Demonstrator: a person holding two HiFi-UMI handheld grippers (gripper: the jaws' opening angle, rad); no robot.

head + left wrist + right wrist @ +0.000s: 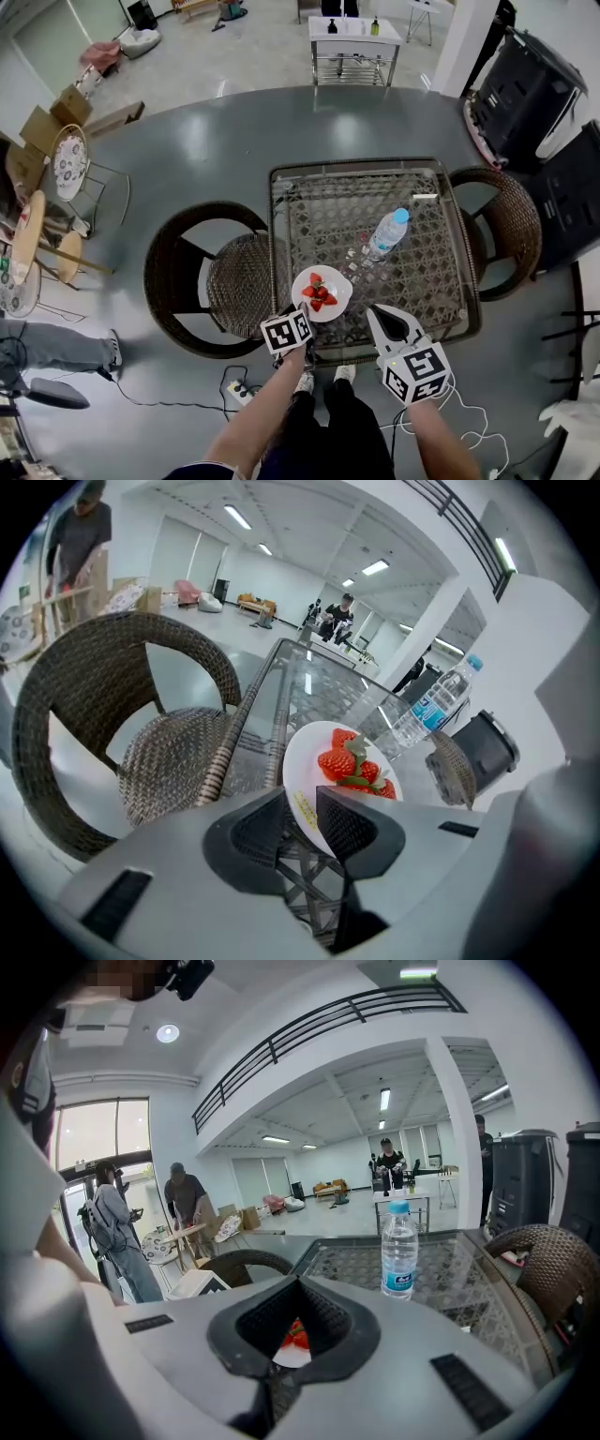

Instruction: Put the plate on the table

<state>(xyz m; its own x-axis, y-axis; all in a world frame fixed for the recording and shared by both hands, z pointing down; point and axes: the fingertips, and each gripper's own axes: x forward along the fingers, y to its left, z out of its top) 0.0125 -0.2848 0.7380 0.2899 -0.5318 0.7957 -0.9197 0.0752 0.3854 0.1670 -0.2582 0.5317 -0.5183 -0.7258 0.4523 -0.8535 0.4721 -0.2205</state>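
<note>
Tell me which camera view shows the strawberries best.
The left gripper view: the strawberries sit on the plate close up, with red flesh and green leaves distinct. The head view shows them from above, but only as a small red cluster. The right gripper view shows just a red sliver, mostly hidden.

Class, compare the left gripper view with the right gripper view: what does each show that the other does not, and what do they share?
Only the left gripper view shows the left gripper, its jaws closed on the rim of the plate, with the strawberries in full. Only the right gripper view shows the right gripper, jaws together and holding nothing. Both show the bottle standing on the glass table, and the plate, though the right view catches just a sliver of it behind its jaws.
</note>
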